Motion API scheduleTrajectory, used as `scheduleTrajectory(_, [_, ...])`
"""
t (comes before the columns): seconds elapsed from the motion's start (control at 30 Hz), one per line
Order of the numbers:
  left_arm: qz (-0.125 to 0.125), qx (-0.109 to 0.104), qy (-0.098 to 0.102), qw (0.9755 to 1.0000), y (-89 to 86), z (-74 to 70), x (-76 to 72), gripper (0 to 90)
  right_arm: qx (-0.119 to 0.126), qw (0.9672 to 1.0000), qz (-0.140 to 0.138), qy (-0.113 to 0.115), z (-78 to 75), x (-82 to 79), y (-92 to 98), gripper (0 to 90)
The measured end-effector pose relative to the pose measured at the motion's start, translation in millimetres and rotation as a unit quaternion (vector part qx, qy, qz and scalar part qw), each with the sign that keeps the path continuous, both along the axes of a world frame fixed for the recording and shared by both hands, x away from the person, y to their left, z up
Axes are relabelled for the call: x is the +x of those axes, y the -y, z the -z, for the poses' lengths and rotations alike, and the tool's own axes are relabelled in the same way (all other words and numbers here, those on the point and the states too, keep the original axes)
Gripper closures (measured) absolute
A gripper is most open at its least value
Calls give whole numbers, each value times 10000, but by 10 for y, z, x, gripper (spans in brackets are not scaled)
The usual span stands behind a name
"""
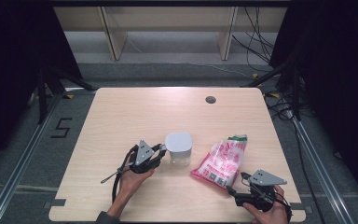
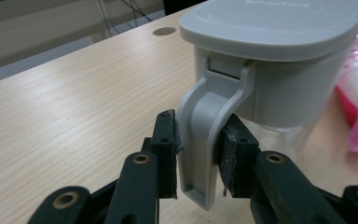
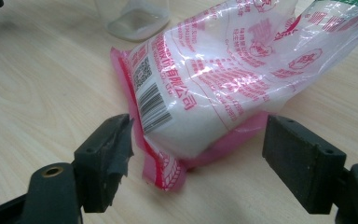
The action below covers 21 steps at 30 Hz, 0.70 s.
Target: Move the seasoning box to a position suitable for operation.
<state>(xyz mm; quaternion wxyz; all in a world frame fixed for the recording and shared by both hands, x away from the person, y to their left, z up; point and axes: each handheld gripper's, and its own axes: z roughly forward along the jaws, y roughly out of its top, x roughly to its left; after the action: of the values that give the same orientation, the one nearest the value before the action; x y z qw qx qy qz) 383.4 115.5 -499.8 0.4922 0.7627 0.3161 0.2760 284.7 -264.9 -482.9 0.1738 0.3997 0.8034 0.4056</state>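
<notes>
Left tongs point(image 2: 197, 154): the two black jaws stand narrowly apart and clamp the grey handle point(image 2: 205, 135) of the jug point(image 2: 279, 88) from both sides, pads pressed flat against it. The handle hangs down from a hinge just under the jug's grey lid point(image 2: 270, 25). In the high view the left tongs point(image 1: 162, 148) lie just left of the jug point(image 1: 178, 148), with the left hand point(image 1: 133, 179) coming in from the near edge of the tabletop point(image 1: 135, 112).

Right tongs point(image 3: 198, 154): the jaws stand wide apart and hold nothing. The near end of the bag point(image 3: 214, 88) lies between them; the left jaw sits just beside the bag's pink sealed edge, and whether it touches cannot be told. The right jaw stands clear of the bag. In the high view the right tongs point(image 1: 230, 190) sit near the near right corner of the tabletop, held by the right hand point(image 1: 266, 212).

Jug: upright on the tabletop, roughly midway between the left and right edges and closer to the near edge. Its lower body is clear, its upper band and lid grey.

Bag point(image 1: 221, 161): clear plastic with pink print and a barcode, filled with something white, lying flat on the tabletop just right of the jug and apart from it, its far end pointing toward the far right corner.

A small dark round hole point(image 1: 210, 99) sits in the tabletop near the far edge.
</notes>
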Motion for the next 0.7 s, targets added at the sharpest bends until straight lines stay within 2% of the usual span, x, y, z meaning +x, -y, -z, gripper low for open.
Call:
scheduleTrajectory(0.1, [-90, -84, -30, 9999, -9, 22, 40, 714, -1, 10000, -6, 5, 1, 0, 3, 248])
scheduleTrajectory(0.13, [-87, -16, -1, 10000, -17, 18, 46, 718, 33, 10000, -22, 21, 6, 5, 2, 248])
scheduleTrajectory(0.2, [-110, -30, -9, 9999, -8, 18, 40, 720, 38, 10000, -37, 18, 7, 7, 4, 248])
scheduleTrajectory(0.27, [-59, -155, -59, 9998, -7, 29, 40, 721, 3, 10000, 29, 77, 8, 5, 5, 248])
scheduleTrajectory(0.33, [6, -193, -59, 9998, 2, 34, 31, 721, 3, 10000, 42, 19, 6, 3, 7, 248])
scheduleTrajectory(0.43, [85, -103, -47, 9999, 21, 24, 11, 721, 13, 10000, 45, 14, 5, 2, 7, 248])
scheduleTrajectory(0.5, [100, -148, -80, 9998, 30, 26, 3, 721, 16, 10000, -94, -26, 2, 13, 21, 248])
scheduleTrajectory(0.63, [85, -197, -146, 9997, 27, 22, 5, 711, 58, 10000, -10, 23, 8, 8, 12, 248])
scheduleTrajectory(0.7, [117, -165, -228, 9995, 14, 11, 4, 672, 75, 10000, -7, 17, 9, 10, 12, 248])
